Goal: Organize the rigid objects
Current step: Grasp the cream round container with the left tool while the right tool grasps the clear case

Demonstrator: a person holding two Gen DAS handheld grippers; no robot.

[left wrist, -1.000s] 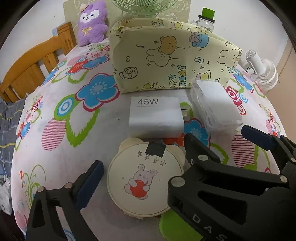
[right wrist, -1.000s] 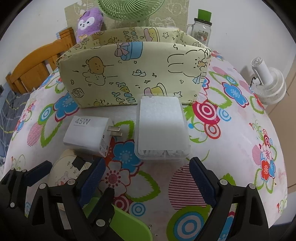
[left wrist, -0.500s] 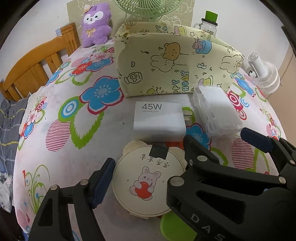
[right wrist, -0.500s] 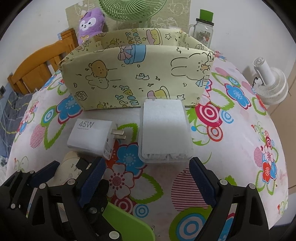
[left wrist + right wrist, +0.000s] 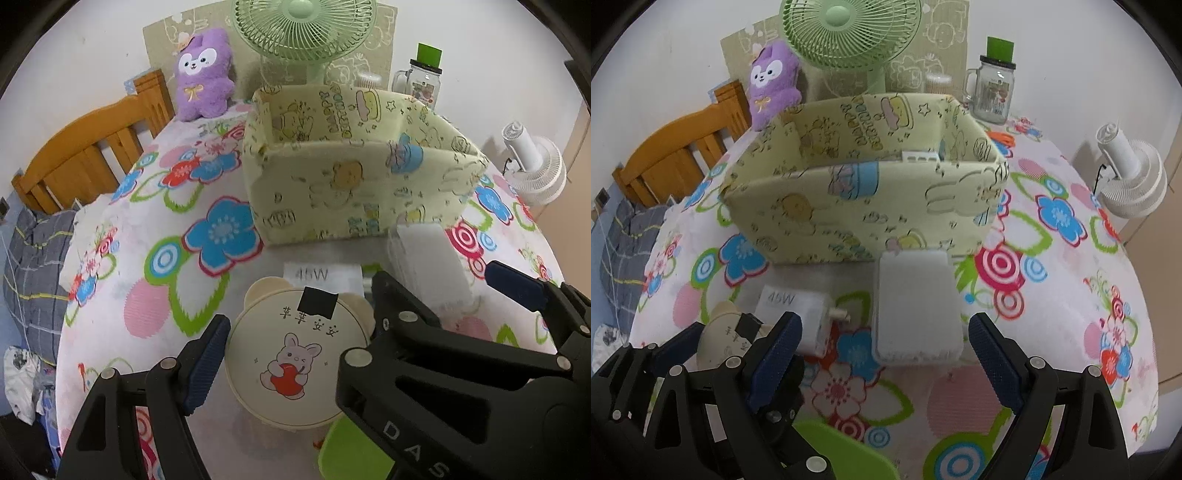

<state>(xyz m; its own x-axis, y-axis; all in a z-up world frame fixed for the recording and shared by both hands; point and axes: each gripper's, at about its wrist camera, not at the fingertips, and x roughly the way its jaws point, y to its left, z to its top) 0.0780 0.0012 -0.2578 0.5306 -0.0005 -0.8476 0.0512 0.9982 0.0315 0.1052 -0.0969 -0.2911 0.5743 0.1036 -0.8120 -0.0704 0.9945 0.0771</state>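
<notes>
A round cream tin with a bunny lid sits between my left gripper's blue pads, raised off the flowered cloth and overlapping the white 45W charger behind it. The left gripper is shut on the tin. My right gripper stands open, its fingers apart on either side of the near end of a frosted white plastic box lying on the cloth. Behind both stands the yellow cartoon-print storage bin, open at the top. The right gripper's black frame hides my left gripper's right finger in the left wrist view.
Inside the bin lies a small white item. Behind it stand a green fan, a purple plush and a glass jar. A white fan stands off the right edge, a wooden chair to the left.
My left jaws narrowed onto the tin, and it rose and now covers part of the charger. Both cameras rose, so the bin's inside shows. The right jaws kept their width.
</notes>
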